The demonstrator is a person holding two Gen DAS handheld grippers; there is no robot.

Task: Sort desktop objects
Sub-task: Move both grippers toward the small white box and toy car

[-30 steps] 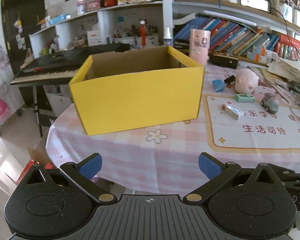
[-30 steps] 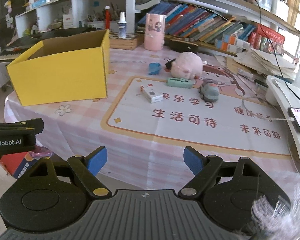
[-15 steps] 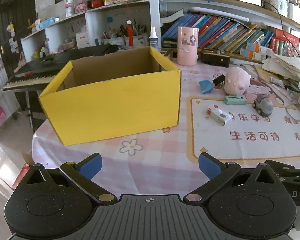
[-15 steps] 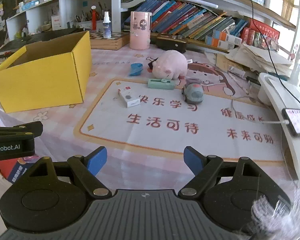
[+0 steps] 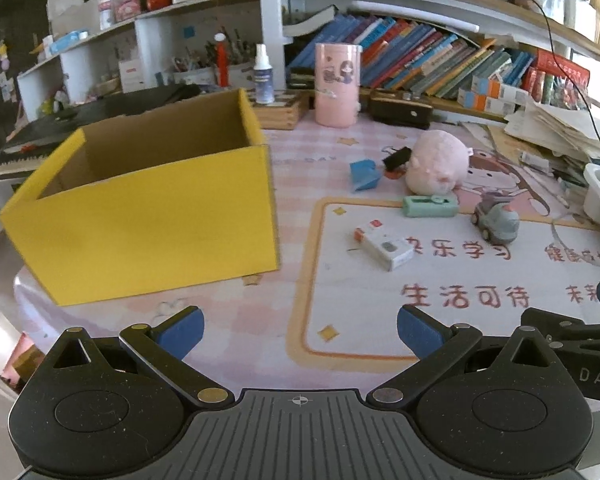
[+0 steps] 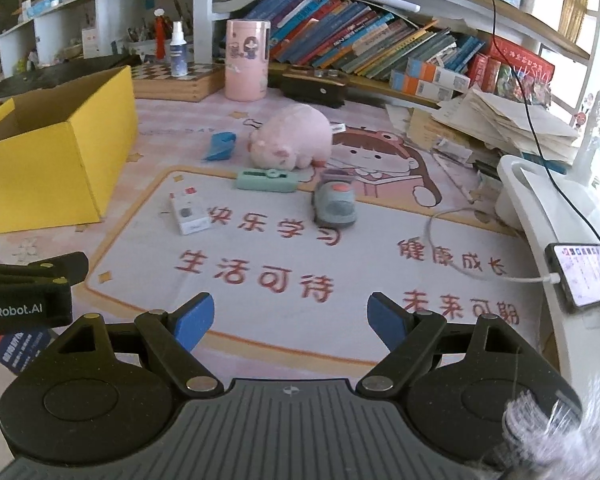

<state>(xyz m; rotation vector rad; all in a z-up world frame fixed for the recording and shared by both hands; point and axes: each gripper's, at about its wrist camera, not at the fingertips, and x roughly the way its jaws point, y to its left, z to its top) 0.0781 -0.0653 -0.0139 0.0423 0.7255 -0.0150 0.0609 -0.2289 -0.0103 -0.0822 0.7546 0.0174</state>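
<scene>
Bookshelves back a pink checked surface (image 6: pixel 380 128) with a printed mat. We hold both tools spread and empty, the left tool (image 5: pixel 299 330) and right tool (image 6: pixel 291 318) hovering at its near edge: the approach step, we judge, with nothing sorted yet. Ahead of the right tool lie six loose things, one of each: white box (image 6: pixel 188 214), green case (image 6: pixel 266 180), toy car (image 6: pixel 334 202), pig (image 6: pixel 292 136), blue piece (image 6: pixel 220 146), black clip (image 5: pixel 396 159). One yellow box (image 5: pixel 152 216) stands ahead-left, seemingly empty. Next: reach forward and straddle the white box.
</scene>
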